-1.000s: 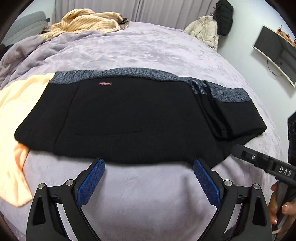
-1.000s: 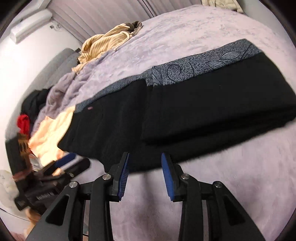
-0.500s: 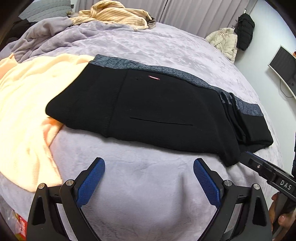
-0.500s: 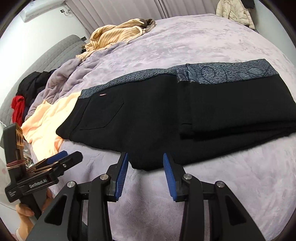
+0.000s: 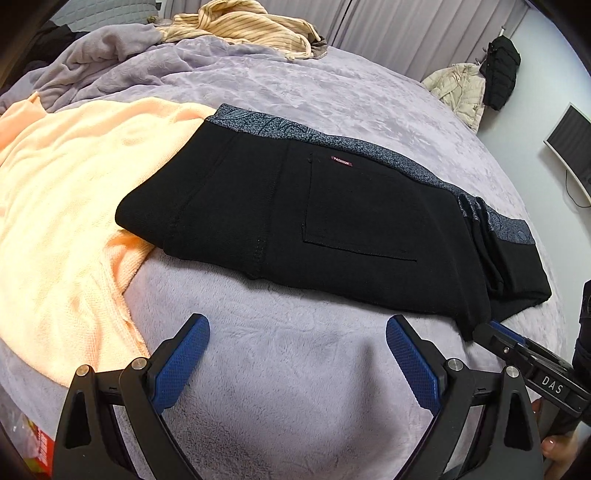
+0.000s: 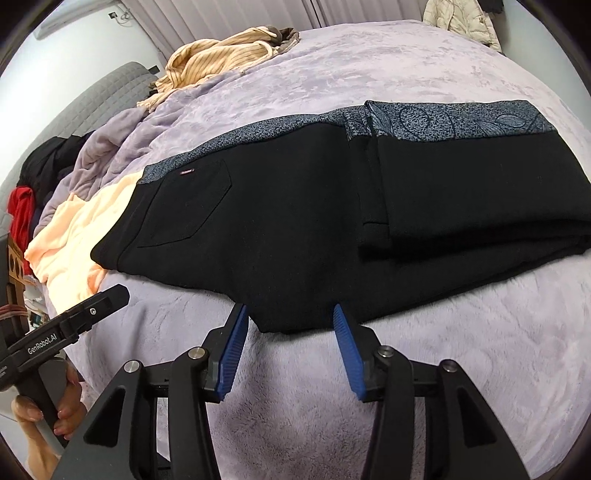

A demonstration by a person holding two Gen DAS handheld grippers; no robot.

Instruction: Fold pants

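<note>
Moved: right claw (image 6: 288, 317) opens wider, now straddling the pants (image 6: 295, 221) hem on the bed (image 6: 461, 350). Left claw (image 5: 297, 332): wide, empty.

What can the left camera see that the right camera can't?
Only the left wrist view shows the wall screen and a black jacket hanging by the cream one. Only the right wrist view shows the red cloth and grey headboard. Both show the black pants, peach blanket, striped sweater and purple bedspread.
</note>
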